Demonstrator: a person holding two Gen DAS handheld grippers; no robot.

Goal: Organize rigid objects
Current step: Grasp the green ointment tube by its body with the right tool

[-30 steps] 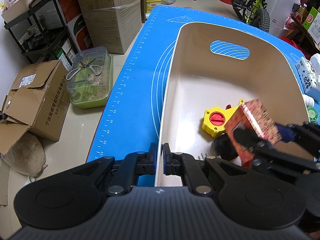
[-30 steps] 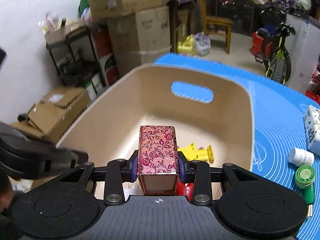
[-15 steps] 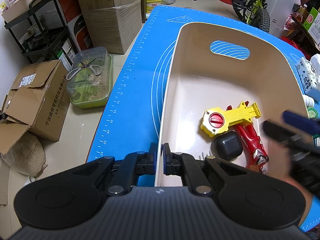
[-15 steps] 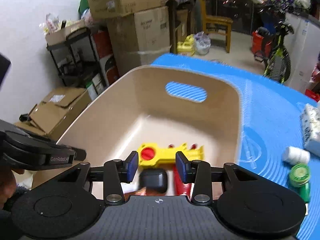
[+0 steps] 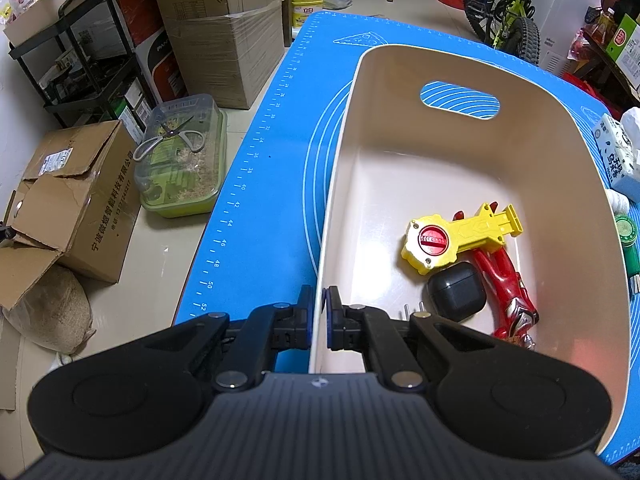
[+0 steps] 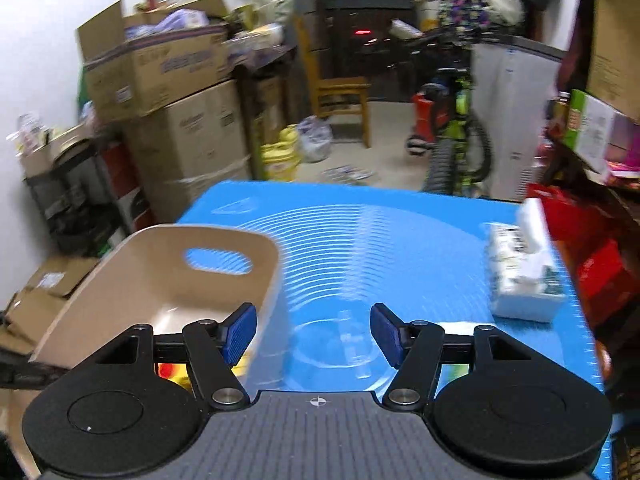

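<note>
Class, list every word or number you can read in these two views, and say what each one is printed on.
"36" to "52", even numbers: ruler scale along the blue mat edge.
"宁波微煜智能科技有限公司": side of the cardboard box on the floor.
"立白": yellow jug.
Tissue pack print: too small to read.
Right wrist view: all lettering is blurred.

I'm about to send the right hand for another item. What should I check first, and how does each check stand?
1. Left tongs shut on the bin wall: ok.
2. Right tongs open, having just been opening, nothing between them: ok.
3. Room left in the bin, beyond the yellow toy, black case and red toy: ok.
4. Red floral box lying in the bin: cannot tell.
5. Next items on the mat, such as the green-capped container: ok.
</note>
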